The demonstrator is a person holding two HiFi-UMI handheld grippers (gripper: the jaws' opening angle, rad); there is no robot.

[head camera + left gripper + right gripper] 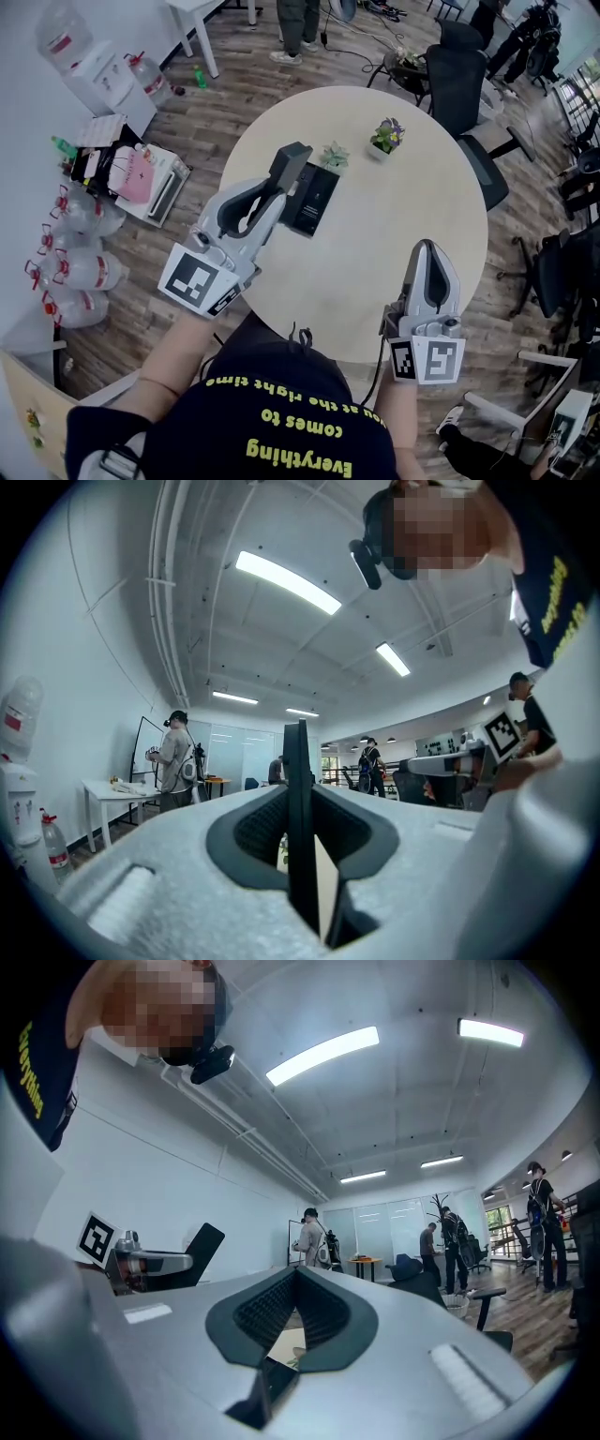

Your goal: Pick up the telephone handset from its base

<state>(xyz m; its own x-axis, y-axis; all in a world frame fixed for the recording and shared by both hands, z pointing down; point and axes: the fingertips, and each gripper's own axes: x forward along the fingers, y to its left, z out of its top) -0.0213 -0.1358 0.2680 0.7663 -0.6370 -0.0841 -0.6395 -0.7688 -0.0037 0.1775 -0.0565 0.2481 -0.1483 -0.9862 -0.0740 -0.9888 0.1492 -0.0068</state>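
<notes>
Head view shows the handset [292, 161] clamped in the left gripper [278, 190], sticking out past its tips just above the base [311, 199] on the table [403, 216]. It is black, thin and slab-like. The right gripper [429, 251] is closed on nothing.

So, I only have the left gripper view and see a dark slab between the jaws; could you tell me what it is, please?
Observer: The telephone handset, clamped in the left gripper.
Operator: Is it off its base?
Observer: Yes, it seems raised; the base lies on the round table beside a small potted plant.
Operator: And the right gripper?
Observer: The right gripper is shut and empty, over the table.
</notes>
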